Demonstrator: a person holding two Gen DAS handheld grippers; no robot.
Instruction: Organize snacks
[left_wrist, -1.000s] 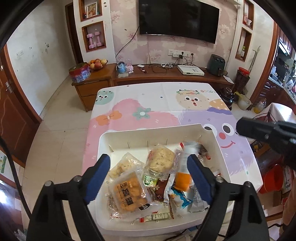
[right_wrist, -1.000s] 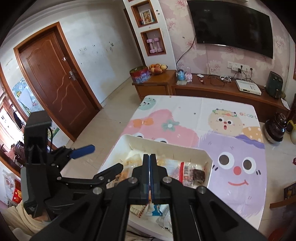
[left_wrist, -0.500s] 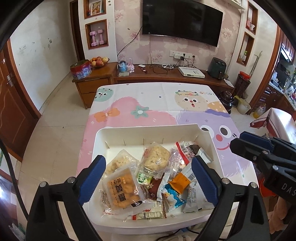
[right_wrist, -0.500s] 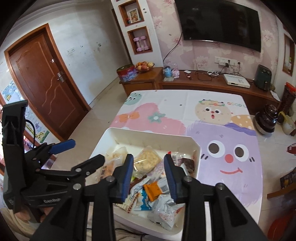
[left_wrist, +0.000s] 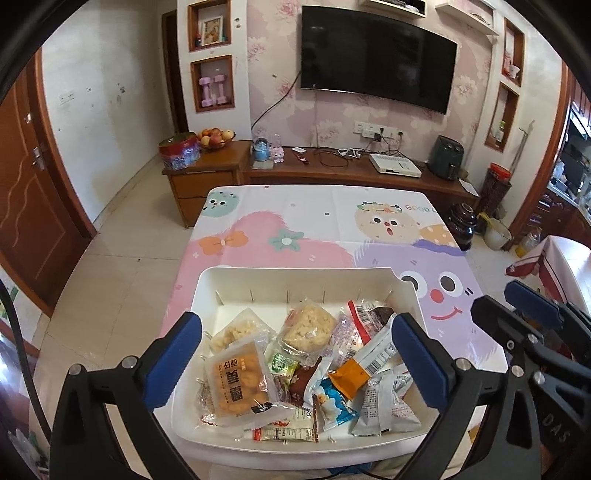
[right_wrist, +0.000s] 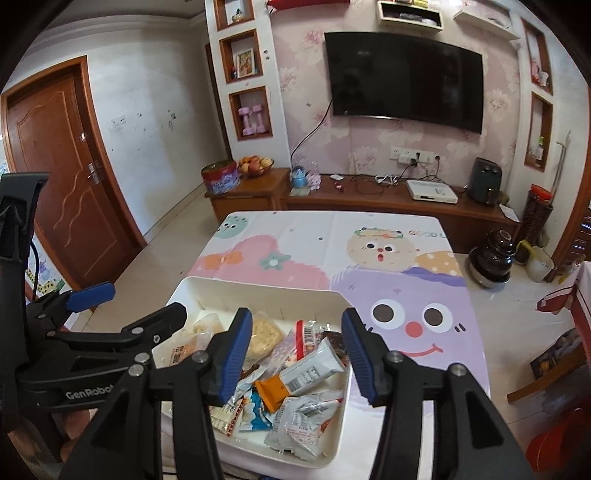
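Observation:
A white bin at the table's near edge holds a loose heap of wrapped snacks: an orange cookie pack, a rice-cake pack, an orange-and-white bar, a blue packet and silver packets. My left gripper is open and empty above the heap. My right gripper is open and empty above the bin's right half; it also shows at the right edge of the left wrist view.
The table wears a pastel cartoon cloth. Behind it stand a wooden TV cabinet with a fruit bowl, a tin and a white box. A dark pot sits on the floor to the right. A door is at left.
My right gripper went from shut to wide open. The orange-and-white bar dropped onto the heap. Both grippers drew back a little from the bin.

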